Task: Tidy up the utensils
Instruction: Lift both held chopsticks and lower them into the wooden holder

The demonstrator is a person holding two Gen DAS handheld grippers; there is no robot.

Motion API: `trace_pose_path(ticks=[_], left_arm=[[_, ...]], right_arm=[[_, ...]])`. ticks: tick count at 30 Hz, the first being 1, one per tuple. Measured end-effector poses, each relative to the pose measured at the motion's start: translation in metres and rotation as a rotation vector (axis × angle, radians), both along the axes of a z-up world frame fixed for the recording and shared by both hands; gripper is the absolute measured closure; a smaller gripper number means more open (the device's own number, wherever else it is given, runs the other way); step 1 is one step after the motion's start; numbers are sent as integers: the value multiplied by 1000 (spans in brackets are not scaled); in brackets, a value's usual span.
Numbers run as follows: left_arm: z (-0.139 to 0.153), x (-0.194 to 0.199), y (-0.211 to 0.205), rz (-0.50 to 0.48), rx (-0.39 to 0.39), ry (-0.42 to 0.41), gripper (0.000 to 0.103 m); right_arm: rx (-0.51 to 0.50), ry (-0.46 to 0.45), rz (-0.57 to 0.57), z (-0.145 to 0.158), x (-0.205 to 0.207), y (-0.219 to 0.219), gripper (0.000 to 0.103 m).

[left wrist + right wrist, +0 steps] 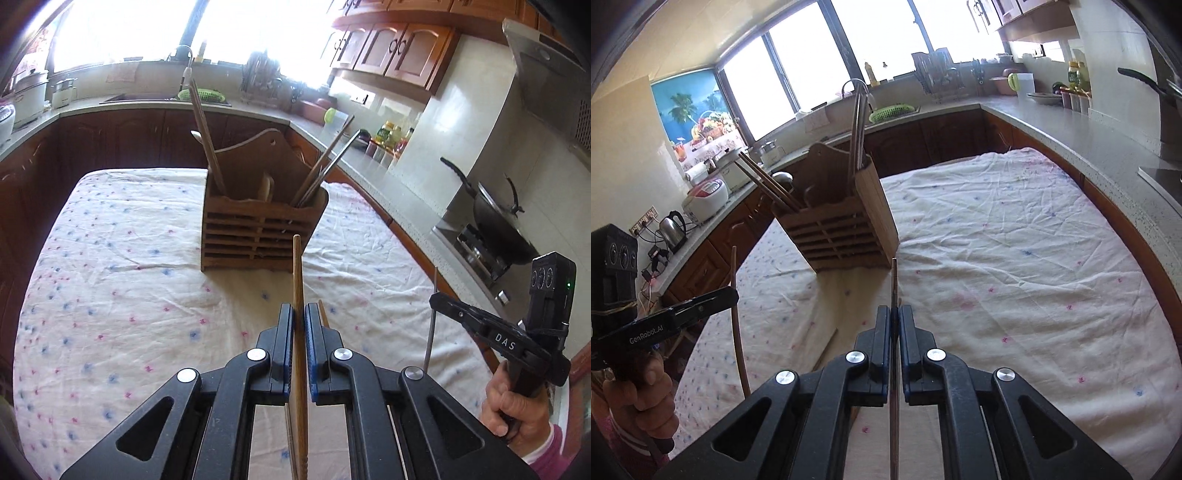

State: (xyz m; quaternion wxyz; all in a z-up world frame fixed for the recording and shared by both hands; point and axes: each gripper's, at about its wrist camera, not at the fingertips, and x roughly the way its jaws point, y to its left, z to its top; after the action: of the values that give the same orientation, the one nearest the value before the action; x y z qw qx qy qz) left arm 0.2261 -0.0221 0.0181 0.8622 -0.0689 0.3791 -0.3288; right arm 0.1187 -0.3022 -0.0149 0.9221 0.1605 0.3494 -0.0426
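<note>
A slatted wooden utensil holder (258,229) stands upright on the cloth-covered table (110,277). Wooden chopsticks lean in its left slot, a pale spoon sits in the middle, and metal chopsticks (325,166) lean in its right slot. My left gripper (299,314) is shut on a wooden chopstick (297,273) that points toward the holder. My right gripper (894,317) is shut on a thin metal chopstick (894,280), raised in front of the holder (838,229). Each gripper also shows in the other's view, the right gripper (436,299) and the left gripper (733,293). Another wooden stick (323,314) lies on the cloth.
A grey kitchen counter (1071,125) wraps around the table. It carries a sink with a green basket (890,110), a dish rack, bottles, a rice cooker (705,195) and a kettle. A wok (495,218) sits on the stove to the right. A person's hands hold both grippers.
</note>
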Motion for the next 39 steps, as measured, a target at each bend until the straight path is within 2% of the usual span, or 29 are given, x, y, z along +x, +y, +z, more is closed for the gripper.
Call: trace_pose_path(ticks=[5, 11, 16, 28, 39], left_arm=[[25, -19, 42, 46, -69, -38, 98], [55, -48, 80, 78, -144, -140, 98], [62, -62, 90, 95, -162, -184, 98], [64, -53, 96, 130, -161, -203, 98], [74, -27, 94, 166, -182, -231, 98]], right_arm=[[-7, -96, -2, 37, -14, 4, 98], [-25, -202, 10, 78, -23, 14, 98], [-48, -261, 21, 99, -22, 20, 98], [-46, -329, 43, 114, -7, 29, 98], [-44, -368, 25, 122, 12, 25, 98]])
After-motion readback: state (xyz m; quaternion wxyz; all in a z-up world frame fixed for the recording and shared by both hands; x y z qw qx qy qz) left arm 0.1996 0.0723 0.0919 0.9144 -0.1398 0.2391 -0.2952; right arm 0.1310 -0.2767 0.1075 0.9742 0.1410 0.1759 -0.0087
